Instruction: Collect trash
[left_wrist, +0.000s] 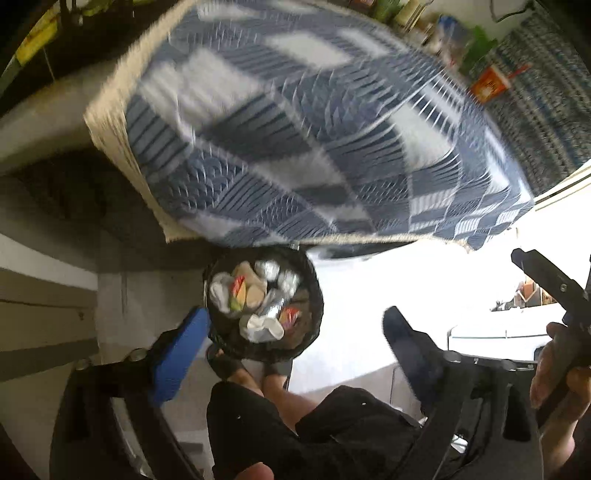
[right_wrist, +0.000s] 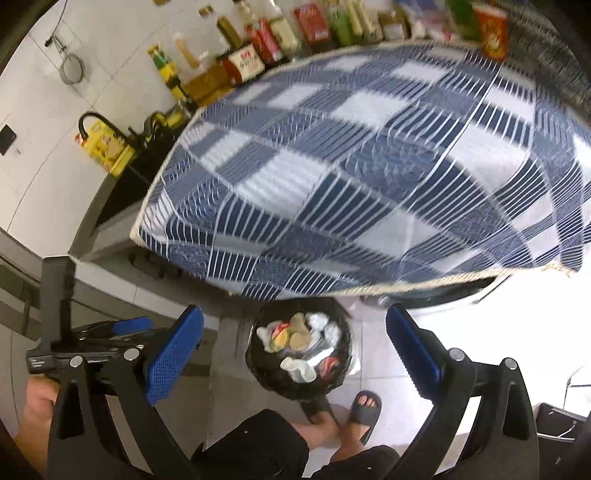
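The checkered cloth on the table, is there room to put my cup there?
Yes. The blue checkered cloth is bare across its middle and near edge. It is crowded along the far edge, where bottles and boxes stand. The trash bin below is nearly full.

We look down on the bin (right_wrist: 301, 356), on the floor just in front of the table edge; cloth (right_wrist: 369, 177) lies over the tabletop. Crumpled trash (right_wrist: 299, 347) sits in the bin. Our feet (right_wrist: 364, 410) stand just on the near side of it. Bottles & boxes (right_wrist: 258, 48) line the counter behind the table. Left gripper (left_wrist: 291, 343) & right gripper (right_wrist: 295, 354) hang above the bin w/ jaws spread, nothing btw them; in the right view the left gripper sits at lower left
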